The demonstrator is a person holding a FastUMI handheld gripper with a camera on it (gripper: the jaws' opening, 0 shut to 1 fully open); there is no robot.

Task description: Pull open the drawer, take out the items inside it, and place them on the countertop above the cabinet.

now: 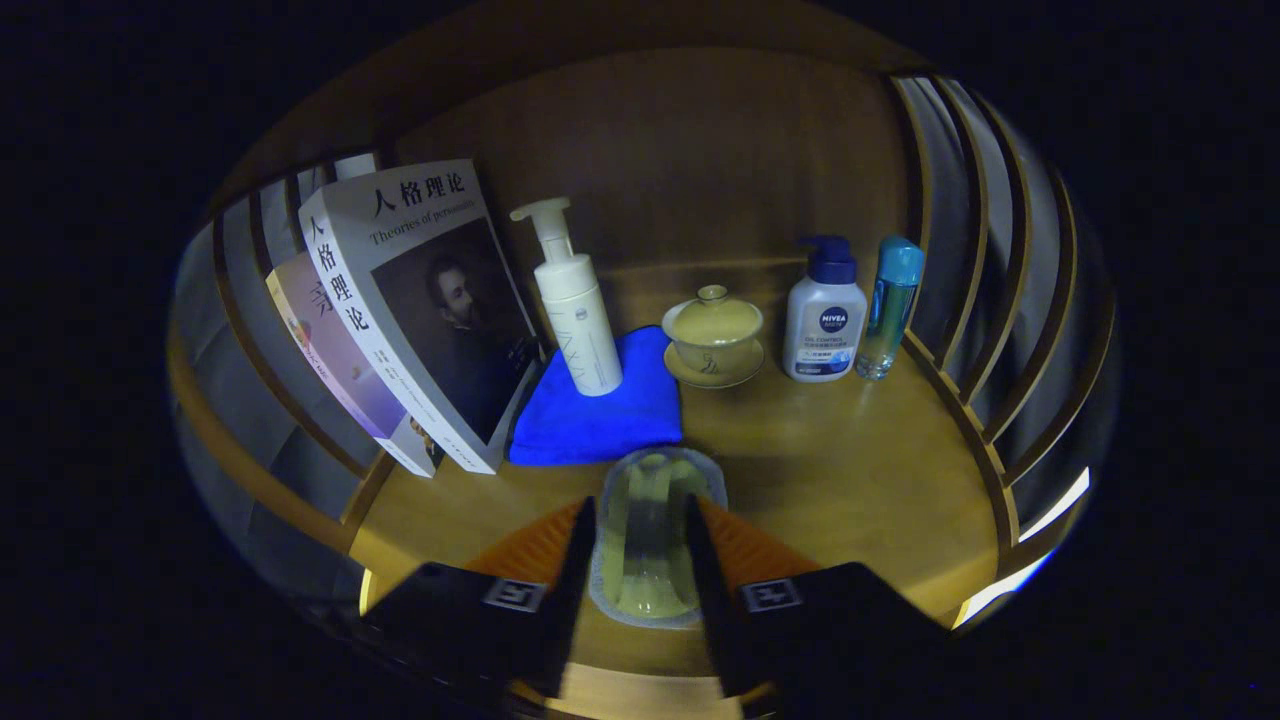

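My gripper (640, 505) is shut on a clear glass cup (648, 545) that looks yellowish against the wood; both fingers press its sides. The cup sits low over the wooden countertop (840, 470), and I cannot tell whether its base touches. Just beyond the cup lies a folded blue cloth (600, 410) with a white pump bottle (575, 310) standing on its far edge. A lidded tea bowl on a saucer (714, 340) stands to the right of the cloth.
Two books (400, 310) lean at the left against a slatted wooden rail. At the back right stand a white bottle with a dark blue pump (825, 315) and a slim blue-capped bottle (890, 305). A slatted rail (985, 330) borders the right side, a wooden panel the back.
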